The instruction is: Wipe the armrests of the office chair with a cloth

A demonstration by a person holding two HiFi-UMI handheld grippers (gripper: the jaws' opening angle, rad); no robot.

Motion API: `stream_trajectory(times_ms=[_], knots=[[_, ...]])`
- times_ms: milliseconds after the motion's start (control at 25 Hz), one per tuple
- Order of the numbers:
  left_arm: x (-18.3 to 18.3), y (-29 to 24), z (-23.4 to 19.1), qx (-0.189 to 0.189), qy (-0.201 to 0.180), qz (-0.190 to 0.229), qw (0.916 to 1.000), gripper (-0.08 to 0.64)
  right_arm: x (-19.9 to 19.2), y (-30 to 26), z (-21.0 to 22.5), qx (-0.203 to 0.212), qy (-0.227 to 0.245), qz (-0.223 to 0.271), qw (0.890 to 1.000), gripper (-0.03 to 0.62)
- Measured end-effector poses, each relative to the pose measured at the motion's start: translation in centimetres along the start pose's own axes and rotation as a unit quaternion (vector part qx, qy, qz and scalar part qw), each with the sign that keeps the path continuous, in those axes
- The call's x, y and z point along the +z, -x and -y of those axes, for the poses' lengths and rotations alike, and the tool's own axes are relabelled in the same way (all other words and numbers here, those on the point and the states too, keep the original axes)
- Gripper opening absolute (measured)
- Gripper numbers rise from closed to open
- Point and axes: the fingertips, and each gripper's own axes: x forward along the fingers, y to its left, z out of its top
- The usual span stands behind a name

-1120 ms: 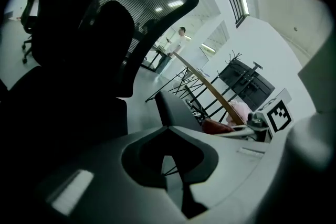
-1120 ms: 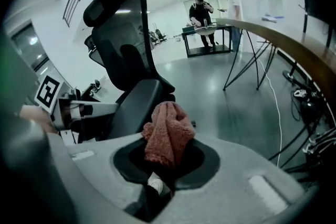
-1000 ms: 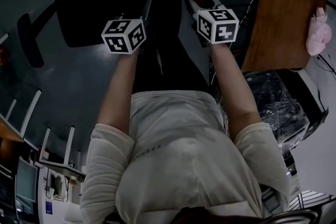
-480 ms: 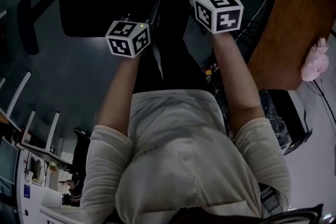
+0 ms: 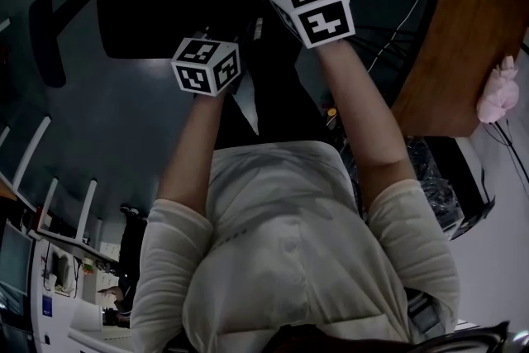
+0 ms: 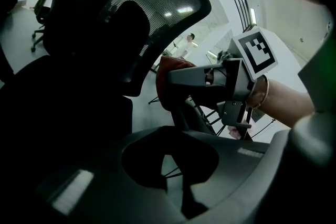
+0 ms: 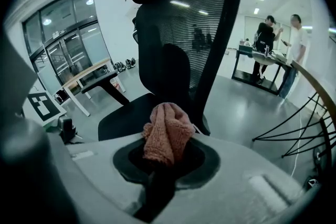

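The pink cloth (image 7: 167, 131) is bunched in the right claw (image 7: 160, 165), whose jaws are clamped on its lower fold, just short of the office chair (image 7: 205, 23) and its upright mesh back. In the head view both bare forearms reach forward from the chest, the right (image 5: 364, 120) stretched further than the left (image 5: 194, 136). Only the left gripper view shows the right claw side-on, the cloth poking out towards the chair back. The left claw (image 6: 166, 156) has its jaws drawn together at the tips, with nothing between them. Only the head view shows a wooden worktop (image 5: 463, 29) at the right
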Motion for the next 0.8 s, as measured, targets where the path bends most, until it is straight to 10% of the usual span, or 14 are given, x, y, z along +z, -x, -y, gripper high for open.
stream_trajectory(times_ms=[400, 800], knots=[[1.9, 4.2, -4.0, 0.009, 0.049, 0.04, 0.998, 0.015, -1.6, -0.4, -5.7, 0.028, 0.013, -0.032, 0.999, 0.054], [0.3, 6.7, -4.7, -0.017, 0.04, 0.028, 0.9987, 0.015, -5.8, 0.9, -11.3, 0.053, -0.09, -0.059, 0.993, 0.052]])
